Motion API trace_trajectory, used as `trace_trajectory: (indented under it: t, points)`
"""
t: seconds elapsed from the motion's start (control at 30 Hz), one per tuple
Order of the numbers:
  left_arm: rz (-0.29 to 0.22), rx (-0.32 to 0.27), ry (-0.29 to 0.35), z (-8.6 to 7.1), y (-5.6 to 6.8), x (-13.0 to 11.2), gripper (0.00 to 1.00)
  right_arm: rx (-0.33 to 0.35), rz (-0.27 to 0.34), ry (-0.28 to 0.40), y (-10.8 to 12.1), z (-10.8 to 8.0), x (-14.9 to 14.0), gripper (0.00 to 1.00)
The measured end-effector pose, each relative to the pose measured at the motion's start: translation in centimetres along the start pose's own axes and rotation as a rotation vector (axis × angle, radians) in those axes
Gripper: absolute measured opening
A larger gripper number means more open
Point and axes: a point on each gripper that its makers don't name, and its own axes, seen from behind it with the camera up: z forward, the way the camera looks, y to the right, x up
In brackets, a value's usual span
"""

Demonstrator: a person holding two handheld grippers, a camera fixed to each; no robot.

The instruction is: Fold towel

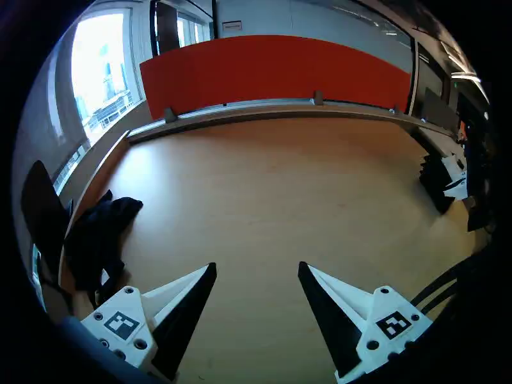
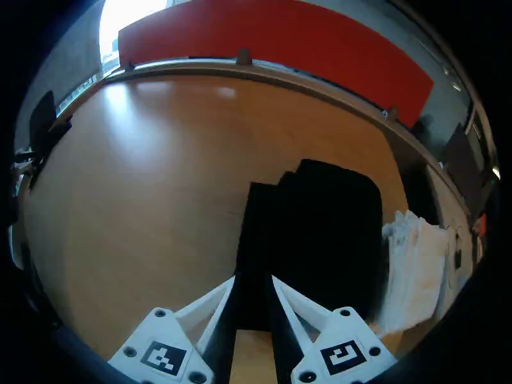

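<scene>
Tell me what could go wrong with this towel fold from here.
The right gripper seems to pinch only a narrow edge of the black towel; it could slip out on lifting.
The left gripper is open over bare table, so a one-sided pull may bunch the towel.
The white cloth beside the towel could get dragged along.

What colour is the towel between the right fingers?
The towel is plain black; best seen in the right gripper view.
</scene>
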Motion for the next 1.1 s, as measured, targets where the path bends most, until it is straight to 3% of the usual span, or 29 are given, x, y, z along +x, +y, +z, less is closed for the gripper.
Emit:
trace_trajectory:
  t: [0.53,0.73,1.1]
  points:
    - [0.002,-0.001,0.000,0.07,0.15,-0.02,0.95,0.004,-0.006,-0.004,-0.13,0.08,-0.10,0.26]
    - [0.003,-0.001,-0.001,0.12,0.09,0.02,0.95,0.001,-0.011,-0.012,-0.10,0.14,-0.38,0.04]
    - [0.007,-0.005,0.002,0.18,0.23,0.25,0.95,0.016,-0.019,0.003,-0.41,0.03,-0.20,0.06]
